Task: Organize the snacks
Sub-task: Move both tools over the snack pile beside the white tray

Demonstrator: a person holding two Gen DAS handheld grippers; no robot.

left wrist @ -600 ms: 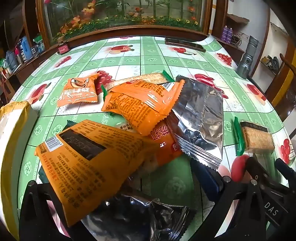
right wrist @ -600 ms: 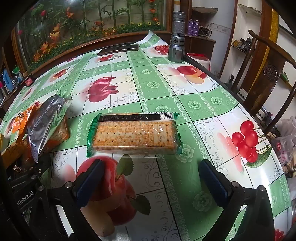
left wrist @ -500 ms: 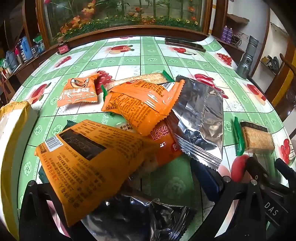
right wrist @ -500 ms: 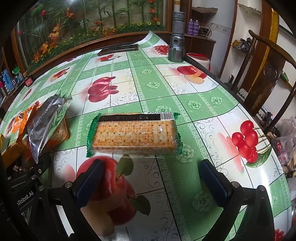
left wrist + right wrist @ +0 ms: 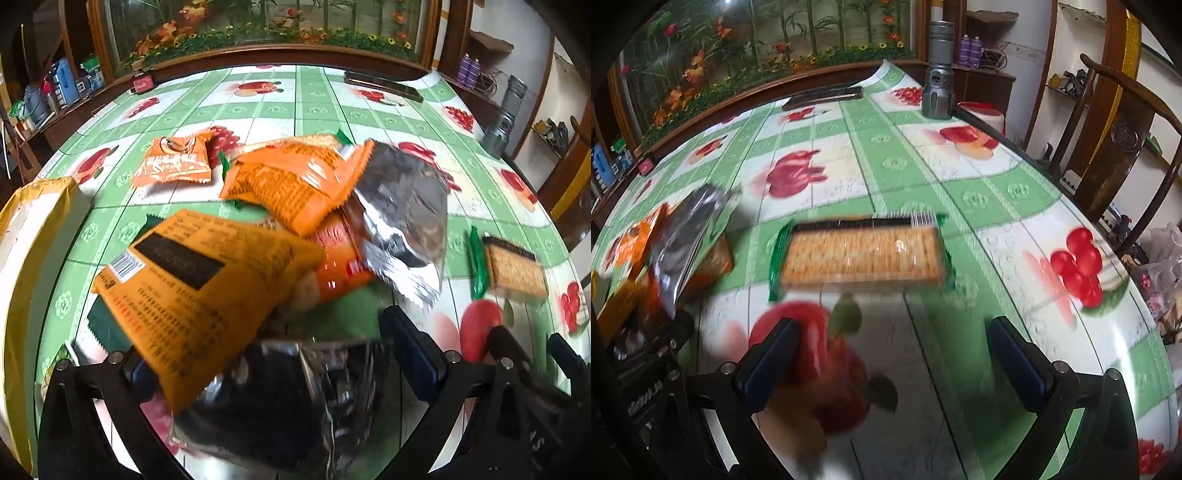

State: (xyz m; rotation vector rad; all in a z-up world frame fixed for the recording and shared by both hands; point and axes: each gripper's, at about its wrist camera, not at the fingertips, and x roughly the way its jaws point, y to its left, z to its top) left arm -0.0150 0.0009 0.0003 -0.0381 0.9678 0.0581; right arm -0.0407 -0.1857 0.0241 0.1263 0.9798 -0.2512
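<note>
Fruit-print tablecloth (image 5: 886,155) holds an unsorted snack pile (image 5: 295,206) and a lone cracker pack (image 5: 862,254), so sorting seems barely begun; left gripper (image 5: 266,354) and right gripper (image 5: 890,358) fingers spread, gripping nothing.

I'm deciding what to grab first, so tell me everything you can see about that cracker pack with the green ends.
The cracker pack is a flat rectangular stack of golden, dimpled crackers in clear wrap, with crimped green ends and a black strip with a barcode along its far edge. It lies flat on the fruit-print tablecloth, long side across the right wrist view, apart from the snack pile. The right gripper is open just short of it. Nothing touches it but the tablecloth.
</note>
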